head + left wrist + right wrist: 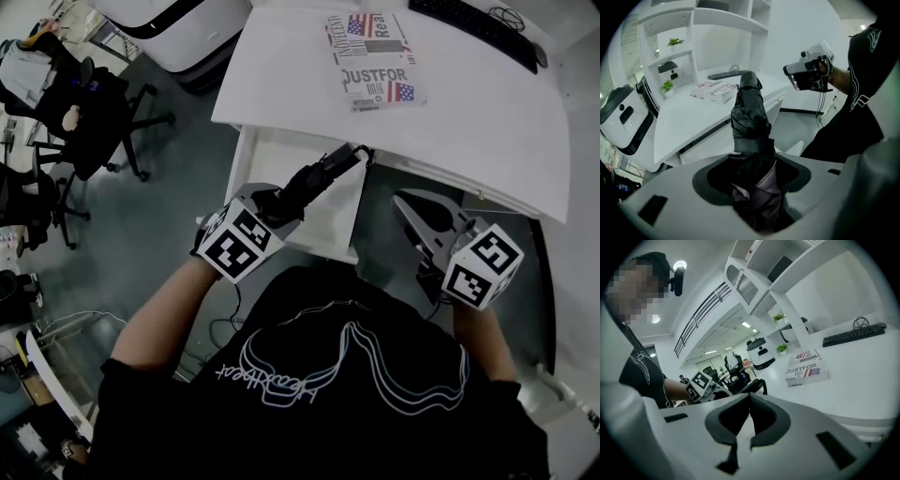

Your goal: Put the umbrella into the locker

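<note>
Clamped a rolled black fabric umbrella in the left gripper.
Pointed its creased, lumpy bundle at the edge of the smooth white desk; found only in right gripper view: right gripper jaws pressed together, empty.

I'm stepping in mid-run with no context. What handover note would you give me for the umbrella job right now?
Left gripper: shut on the folded black umbrella, which points at the near edge of the white desk.
Right gripper: shut, nothing between its jaws, held low in front of the desk.
Done: the umbrella is off any surface and in the grip.
Left: no locker can be made out in any view, so find it, open it if needed, and put the umbrella inside.
</note>
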The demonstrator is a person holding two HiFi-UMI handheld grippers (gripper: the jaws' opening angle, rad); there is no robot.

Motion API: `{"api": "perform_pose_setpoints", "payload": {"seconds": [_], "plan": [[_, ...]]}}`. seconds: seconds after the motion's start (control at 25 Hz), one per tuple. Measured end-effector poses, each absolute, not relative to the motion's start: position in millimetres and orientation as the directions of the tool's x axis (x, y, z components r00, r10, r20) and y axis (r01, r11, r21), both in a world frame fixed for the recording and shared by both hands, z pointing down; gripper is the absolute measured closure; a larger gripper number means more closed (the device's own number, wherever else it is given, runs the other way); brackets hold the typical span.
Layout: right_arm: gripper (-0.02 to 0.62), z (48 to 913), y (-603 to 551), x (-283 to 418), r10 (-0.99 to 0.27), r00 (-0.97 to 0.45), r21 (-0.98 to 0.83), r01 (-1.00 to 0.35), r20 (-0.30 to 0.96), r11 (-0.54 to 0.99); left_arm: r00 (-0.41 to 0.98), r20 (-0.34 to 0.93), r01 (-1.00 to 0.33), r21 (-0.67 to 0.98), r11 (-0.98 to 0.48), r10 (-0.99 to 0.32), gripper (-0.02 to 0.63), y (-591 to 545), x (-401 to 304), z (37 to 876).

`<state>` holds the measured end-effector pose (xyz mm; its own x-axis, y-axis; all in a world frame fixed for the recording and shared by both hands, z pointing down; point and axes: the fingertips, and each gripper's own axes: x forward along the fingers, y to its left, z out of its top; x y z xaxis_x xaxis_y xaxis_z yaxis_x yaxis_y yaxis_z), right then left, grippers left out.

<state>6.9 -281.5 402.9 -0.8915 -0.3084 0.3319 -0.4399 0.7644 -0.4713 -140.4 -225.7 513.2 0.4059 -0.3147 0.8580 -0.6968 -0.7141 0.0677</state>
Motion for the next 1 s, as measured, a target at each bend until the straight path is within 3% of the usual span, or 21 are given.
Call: {"api": "perform_pose_setpoints", "payload": {"seconds": [1.0], "plan": [[0.592, 449.5, -289.4, -19.0, -0.467, -0.756, -0.527, -0.655, 0.459, 0.542, 0.312, 0.95, -0.593, 0.214, -0.777, 0.024, 0.365, -254.1, -192.2, 676.8]]}}
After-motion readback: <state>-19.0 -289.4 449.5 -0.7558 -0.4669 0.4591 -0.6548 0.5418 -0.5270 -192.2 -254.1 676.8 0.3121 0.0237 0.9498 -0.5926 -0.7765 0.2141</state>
